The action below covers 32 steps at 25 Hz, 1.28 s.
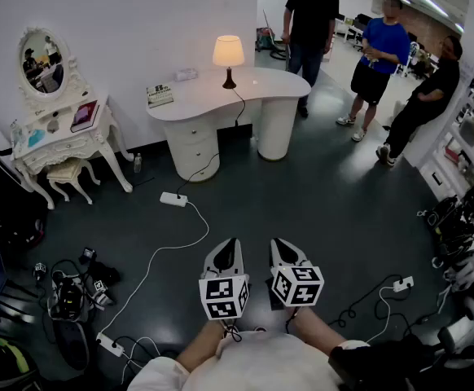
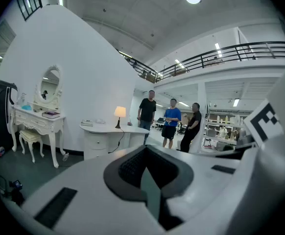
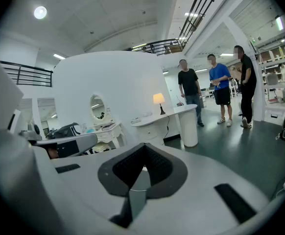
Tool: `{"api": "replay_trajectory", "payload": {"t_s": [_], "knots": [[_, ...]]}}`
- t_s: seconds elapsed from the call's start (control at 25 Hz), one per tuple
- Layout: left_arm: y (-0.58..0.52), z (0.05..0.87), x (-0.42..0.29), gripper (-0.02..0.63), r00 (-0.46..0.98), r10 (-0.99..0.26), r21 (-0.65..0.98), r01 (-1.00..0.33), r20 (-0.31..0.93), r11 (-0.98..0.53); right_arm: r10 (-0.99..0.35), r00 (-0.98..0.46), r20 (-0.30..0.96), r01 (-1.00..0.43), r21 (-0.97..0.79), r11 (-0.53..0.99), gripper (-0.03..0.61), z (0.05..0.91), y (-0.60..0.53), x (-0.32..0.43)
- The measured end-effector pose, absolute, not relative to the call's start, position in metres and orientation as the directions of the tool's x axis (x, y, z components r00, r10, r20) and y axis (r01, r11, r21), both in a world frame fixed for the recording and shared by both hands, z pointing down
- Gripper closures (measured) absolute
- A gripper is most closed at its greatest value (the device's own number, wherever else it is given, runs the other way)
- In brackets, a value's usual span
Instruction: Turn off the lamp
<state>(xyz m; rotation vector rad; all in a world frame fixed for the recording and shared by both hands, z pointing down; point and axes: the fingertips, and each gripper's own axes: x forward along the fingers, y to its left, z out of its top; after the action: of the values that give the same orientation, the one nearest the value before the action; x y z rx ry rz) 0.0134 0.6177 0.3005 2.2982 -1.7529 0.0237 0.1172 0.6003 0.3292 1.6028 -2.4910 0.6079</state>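
Note:
A small table lamp [image 1: 228, 55] with a cream shade is lit on the white curved desk [image 1: 261, 88] by the far wall. Its black cord [image 1: 239, 108] drops down the desk front towards a white power strip [image 1: 173, 199] on the floor. My left gripper [image 1: 230, 245] and right gripper [image 1: 278, 245] are side by side close to my body, far from the desk, both shut and holding nothing. In the left gripper view the lamp [image 2: 119, 113] glows beyond my left gripper [image 2: 145, 151]. In the right gripper view the lamp [image 3: 158, 100] shows past my right gripper [image 3: 143, 148].
An ornate white vanity [image 1: 62, 133] with an oval mirror and a stool [image 1: 68, 173] stands at the left. Three people [image 1: 375, 55] stand at the back right. Cables and gear [image 1: 70, 296] lie on the dark floor at the left, more equipment [image 1: 457, 218] along the right.

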Motion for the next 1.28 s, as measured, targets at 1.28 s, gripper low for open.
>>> {"api": "replay_trajectory", "payload": {"t_s": [1.28], "knots": [[0.586, 0.307, -0.026, 0.606, 0.305, -0.937, 0.165, -0.946, 0.170, -0.278, -0.873, -0.386, 0.298, -0.908, -0.288, 0.304, 0.580, 0.331, 0.568, 0.095]]}}
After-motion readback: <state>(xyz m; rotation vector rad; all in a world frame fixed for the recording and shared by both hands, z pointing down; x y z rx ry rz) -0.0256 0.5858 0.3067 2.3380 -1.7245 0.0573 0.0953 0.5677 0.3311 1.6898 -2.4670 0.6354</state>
